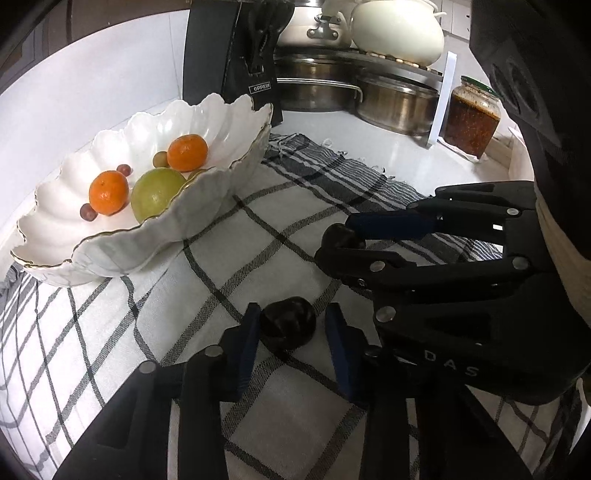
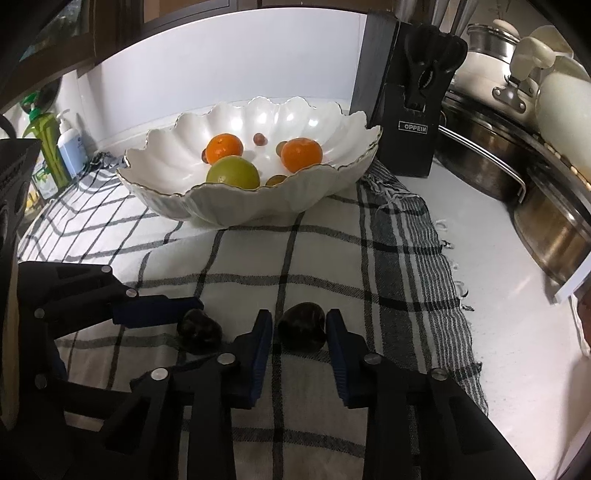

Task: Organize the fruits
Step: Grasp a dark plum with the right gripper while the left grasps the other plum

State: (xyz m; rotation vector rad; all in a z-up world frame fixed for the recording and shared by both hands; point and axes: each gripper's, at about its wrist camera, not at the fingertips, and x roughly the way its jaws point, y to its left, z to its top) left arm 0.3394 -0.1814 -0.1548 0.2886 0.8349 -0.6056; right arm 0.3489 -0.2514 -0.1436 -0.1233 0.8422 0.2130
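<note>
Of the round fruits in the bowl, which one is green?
The large green fruit at the white bowl's front rim; the two tangerines behind it are orange.

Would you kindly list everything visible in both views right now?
bowl: one, white with a gilt rim, on the cloth
mandarins: two, orange, in the bowl
green fruit: one, in the bowl
grapes: at least four, reddish to greenish, in the bowl
dark fruit: two, near-black, on the cloth
cloth: one, white with a black check, on the counter
knife block: one, black, behind the bowl
steel pots: two, under a rack
white pots: two, on the rack
jar: one, holding brown sauce
bottles: two, far left
left gripper: black, astride one dark fruit with a gap
right gripper: black, closed on the other
</note>
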